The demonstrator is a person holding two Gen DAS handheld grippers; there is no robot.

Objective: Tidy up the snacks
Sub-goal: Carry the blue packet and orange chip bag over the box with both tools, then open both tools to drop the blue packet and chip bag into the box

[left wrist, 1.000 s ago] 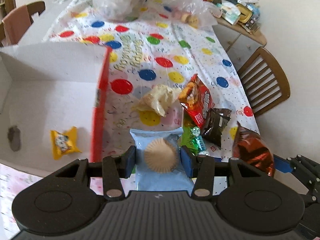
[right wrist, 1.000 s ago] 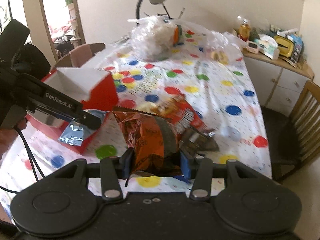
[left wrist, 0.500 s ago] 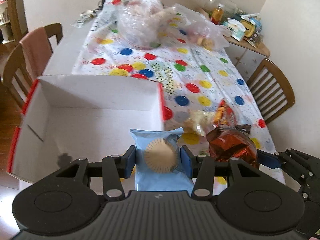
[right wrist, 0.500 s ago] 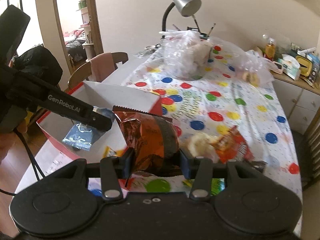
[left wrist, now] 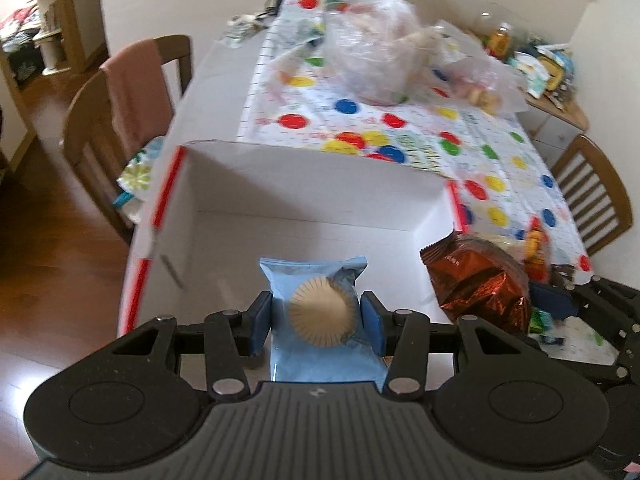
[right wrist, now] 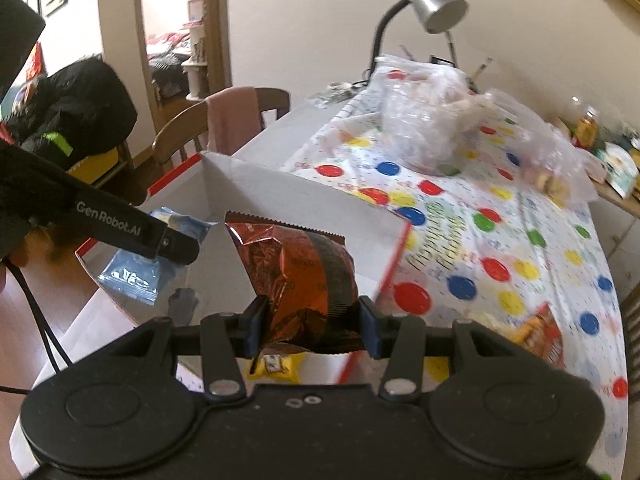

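My left gripper is shut on a light blue snack packet with a round cake inside, held above the open white box with red sides. My right gripper is shut on a shiny orange-brown snack bag, also held over the box. In the left wrist view that bag hangs at the box's right edge. The right wrist view shows the left gripper with the blue packet at the box's left. A small yellow packet lies on the box floor below my right fingers.
Loose snack packets lie on the polka-dot tablecloth right of the box. Clear plastic bags sit at the table's far end by a desk lamp. Wooden chairs stand on both sides. A cluttered cabinet is at far right.
Both grippers have moved left with their packets, from above the loose snacks on the cloth to above the open box. The box now fills the middle of both views.
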